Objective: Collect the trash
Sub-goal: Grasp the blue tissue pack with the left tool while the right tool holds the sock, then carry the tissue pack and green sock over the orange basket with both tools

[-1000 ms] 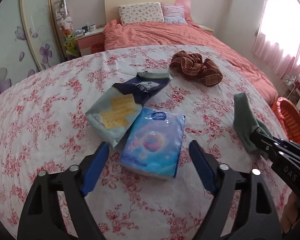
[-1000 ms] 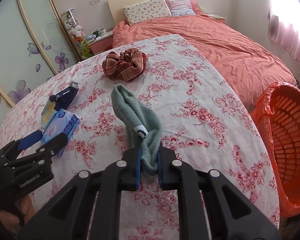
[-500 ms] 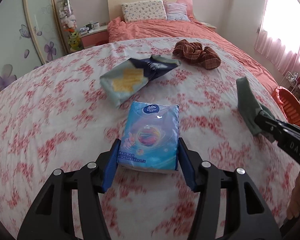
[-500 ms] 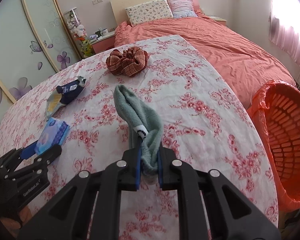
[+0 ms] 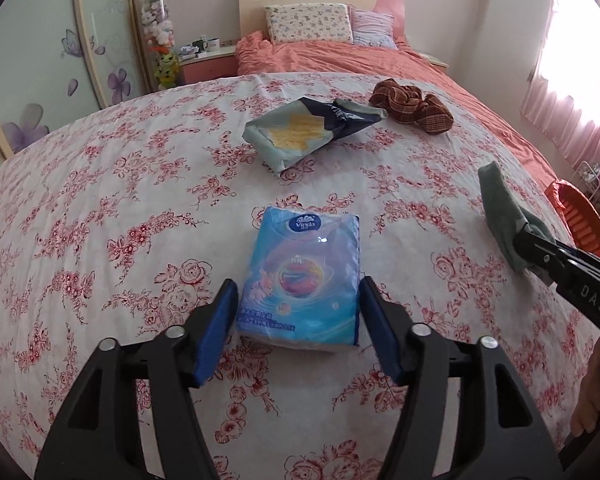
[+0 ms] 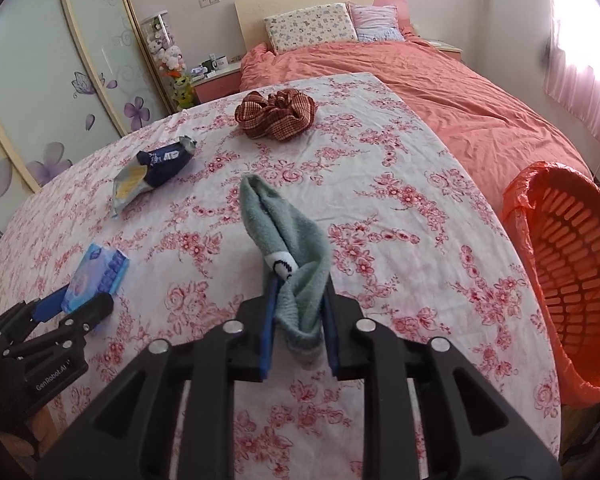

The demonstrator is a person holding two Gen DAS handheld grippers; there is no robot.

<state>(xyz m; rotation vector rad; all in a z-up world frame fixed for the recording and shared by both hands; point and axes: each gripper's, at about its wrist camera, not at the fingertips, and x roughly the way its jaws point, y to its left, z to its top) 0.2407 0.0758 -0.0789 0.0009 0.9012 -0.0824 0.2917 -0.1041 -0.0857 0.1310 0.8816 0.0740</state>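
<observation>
Blue plastic fills my left view: the tissue pack [image 5: 300, 276] lies flat on the flowered bedspread [image 5: 100, 220], glossy and soft-sided, between the pads of my left gripper [image 5: 298, 328]. Both pads sit against its sides, so I judge it clenched on the pack, though not yet lifted. Beyond it lies the crumpled cracker wrapper [image 5: 308, 132], then the plaid scrunchie [image 5: 412, 106]. Further right, my right gripper [image 6: 298, 328] is clamped on the green sock [image 6: 292, 252], limp and folded, held above the bedspread. The orange basket [image 6: 572, 272] stands lined at the bed's right edge. I judge this the pick-up step; next I must lift the pack without squashing it and carry both loads to the basket.
</observation>
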